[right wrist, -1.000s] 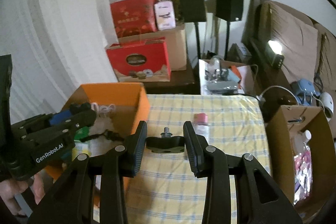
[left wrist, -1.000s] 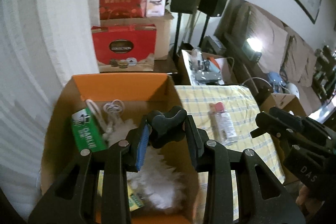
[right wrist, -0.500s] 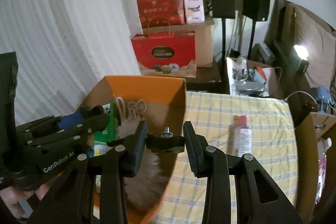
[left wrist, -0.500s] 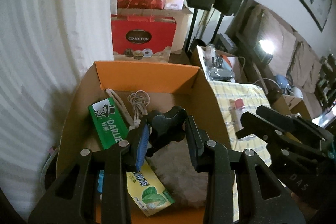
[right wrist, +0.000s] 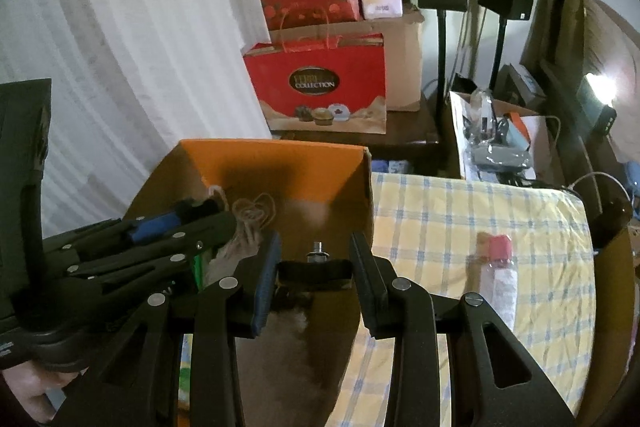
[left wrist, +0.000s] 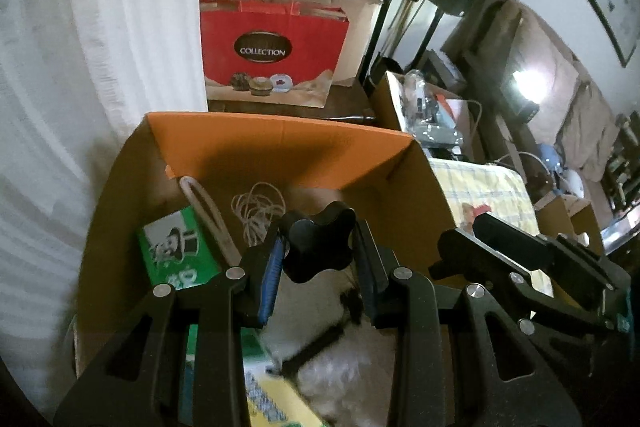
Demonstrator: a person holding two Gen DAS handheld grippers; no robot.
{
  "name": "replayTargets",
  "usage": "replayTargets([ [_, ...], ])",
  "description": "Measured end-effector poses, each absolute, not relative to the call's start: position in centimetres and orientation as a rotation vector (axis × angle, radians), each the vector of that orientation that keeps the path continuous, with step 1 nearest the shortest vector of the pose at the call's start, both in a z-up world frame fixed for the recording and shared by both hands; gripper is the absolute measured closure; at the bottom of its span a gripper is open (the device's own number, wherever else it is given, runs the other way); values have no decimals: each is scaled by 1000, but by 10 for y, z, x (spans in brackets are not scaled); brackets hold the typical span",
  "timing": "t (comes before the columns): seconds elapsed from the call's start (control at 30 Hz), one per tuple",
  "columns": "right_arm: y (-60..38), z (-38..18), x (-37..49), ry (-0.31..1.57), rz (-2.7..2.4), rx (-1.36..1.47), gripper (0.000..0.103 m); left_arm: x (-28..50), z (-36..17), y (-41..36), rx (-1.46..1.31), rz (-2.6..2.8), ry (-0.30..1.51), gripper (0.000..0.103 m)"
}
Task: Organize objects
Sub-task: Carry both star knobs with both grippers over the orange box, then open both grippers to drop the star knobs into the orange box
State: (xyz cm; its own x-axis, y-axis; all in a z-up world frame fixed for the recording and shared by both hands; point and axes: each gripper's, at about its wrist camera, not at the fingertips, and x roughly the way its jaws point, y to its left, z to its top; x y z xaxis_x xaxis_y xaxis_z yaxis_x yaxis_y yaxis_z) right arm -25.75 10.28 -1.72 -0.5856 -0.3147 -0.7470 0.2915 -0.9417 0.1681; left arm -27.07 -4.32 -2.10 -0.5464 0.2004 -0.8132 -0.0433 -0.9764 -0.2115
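Checked cloth (right wrist: pixel 460 211) rt of box rim (right wrist: pixel 366 187), bottle (right wrist: pixel 502 275) apart.

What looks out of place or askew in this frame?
One stray: the pink-capped bottle lies on its side on the checked cloth, outside the orange box. Inside the box, the green carton and cord lie loosely jumbled. Nothing looks spilled or damaged.

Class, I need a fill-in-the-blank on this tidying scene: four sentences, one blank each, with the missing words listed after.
1. The left tool grips a black ____.
2. The box has an ____ inner wall.
3. The bottle with the pink cap lies on the ____ cloth.
4. The word on the red bag reads ____.

Missing words: knob; orange; checked; COLLECTION
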Motion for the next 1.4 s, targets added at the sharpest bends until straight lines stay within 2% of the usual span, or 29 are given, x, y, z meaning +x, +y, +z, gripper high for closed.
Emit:
replayTargets([
  [0.53,98,-41,-299,-42,-2516,1217,67,-312,-50,-47,-1489,2581,-331,72],
  [0.67,101,-39,-300,-45,-2527,1202,65,-313,-48,-49,-1489,2572,-350,62],
  [0.77,104,-37,-299,-44,-2533,1199,63,-311,-43,-49,-1474,2579,-350,60],
  [0.87,108,-34,-296,-54,-2539,1198,63,-306,-37,-50,-1455,2590,-345,52],
  [1.03,115,-27,-288,-68,-2561,1187,53,-296,-28,-50,-1432,2611,-324,45],
  [1.23,124,-17,-273,-67,-2589,1174,47,-282,-22,-55,-1417,2625,-334,36],
  [1.4,132,-9,-262,-55,-2622,1159,37,-265,-13,-60,-1378,2679,-311,21],
])
